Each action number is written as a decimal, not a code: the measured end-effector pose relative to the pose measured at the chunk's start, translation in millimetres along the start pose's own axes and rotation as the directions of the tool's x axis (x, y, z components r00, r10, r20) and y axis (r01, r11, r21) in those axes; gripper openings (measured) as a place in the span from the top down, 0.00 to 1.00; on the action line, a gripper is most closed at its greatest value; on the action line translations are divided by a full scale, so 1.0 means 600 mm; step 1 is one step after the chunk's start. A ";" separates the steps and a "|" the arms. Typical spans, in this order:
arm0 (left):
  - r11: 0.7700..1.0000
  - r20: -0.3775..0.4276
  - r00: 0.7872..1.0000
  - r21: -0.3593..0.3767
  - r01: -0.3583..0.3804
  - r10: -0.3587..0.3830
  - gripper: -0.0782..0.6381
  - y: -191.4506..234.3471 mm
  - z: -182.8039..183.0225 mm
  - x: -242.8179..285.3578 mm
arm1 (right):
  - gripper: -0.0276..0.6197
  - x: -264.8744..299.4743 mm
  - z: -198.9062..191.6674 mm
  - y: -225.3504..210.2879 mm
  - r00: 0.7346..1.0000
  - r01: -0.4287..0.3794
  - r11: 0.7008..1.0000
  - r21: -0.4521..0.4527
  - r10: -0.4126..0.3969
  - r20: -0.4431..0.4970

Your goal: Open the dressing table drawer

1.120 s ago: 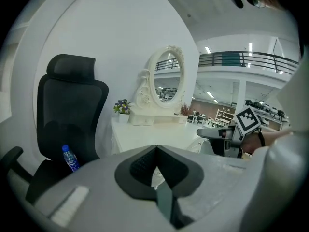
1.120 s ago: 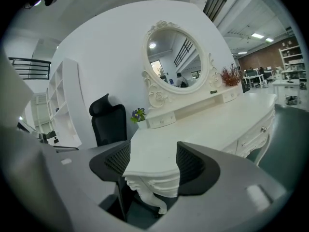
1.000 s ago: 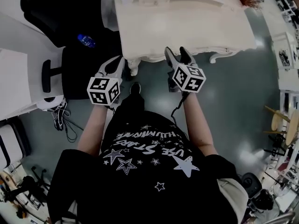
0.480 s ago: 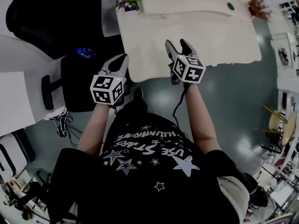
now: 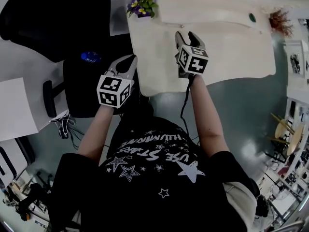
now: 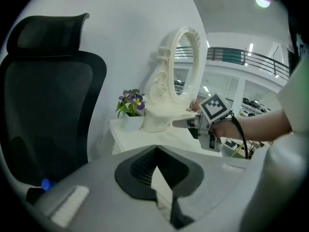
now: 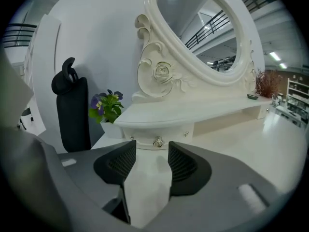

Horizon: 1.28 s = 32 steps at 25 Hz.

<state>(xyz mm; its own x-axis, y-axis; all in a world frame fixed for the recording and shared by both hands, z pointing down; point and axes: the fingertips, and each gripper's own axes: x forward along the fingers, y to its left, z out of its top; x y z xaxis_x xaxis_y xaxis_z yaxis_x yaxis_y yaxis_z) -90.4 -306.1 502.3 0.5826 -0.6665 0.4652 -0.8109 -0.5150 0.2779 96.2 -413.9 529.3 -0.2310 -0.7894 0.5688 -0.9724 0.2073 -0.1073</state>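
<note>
Jaws of the right gripper (image 5: 186,36) were held moderately apart above the white bench (image 5: 231,47), and nothing was gripped between them. This gripper was pointed at the small drawer (image 7: 177,132) under the oval mirror (image 7: 203,33). The metal knob (image 7: 158,142) of the drawer was seen just beyond the jaw tips, not touched. The drawer was seen closed. The left gripper (image 5: 126,62) was held off the bench, near its front left edge, with the jaws closed together at the tips and empty. A pot of purple flowers (image 5: 141,7) was seen at the rear left corner of the bench, near a black chair (image 5: 58,18).
</note>
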 end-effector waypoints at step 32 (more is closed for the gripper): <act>0.998 0.008 1.000 -0.052 -0.030 0.030 0.89 -0.030 0.002 -0.006 | 0.77 0.016 -0.027 -0.032 0.995 0.064 0.987 -0.146 -0.075 -0.067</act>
<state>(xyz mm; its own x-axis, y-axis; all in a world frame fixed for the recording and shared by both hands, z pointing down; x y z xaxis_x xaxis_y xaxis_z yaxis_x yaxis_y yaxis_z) -77.7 -295.0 494.6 0.5582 -0.6862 0.4664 -0.8297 -0.4660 0.3073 113.0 -415.8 549.9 -0.1551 -0.7623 0.6283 -0.9698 0.2386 0.0500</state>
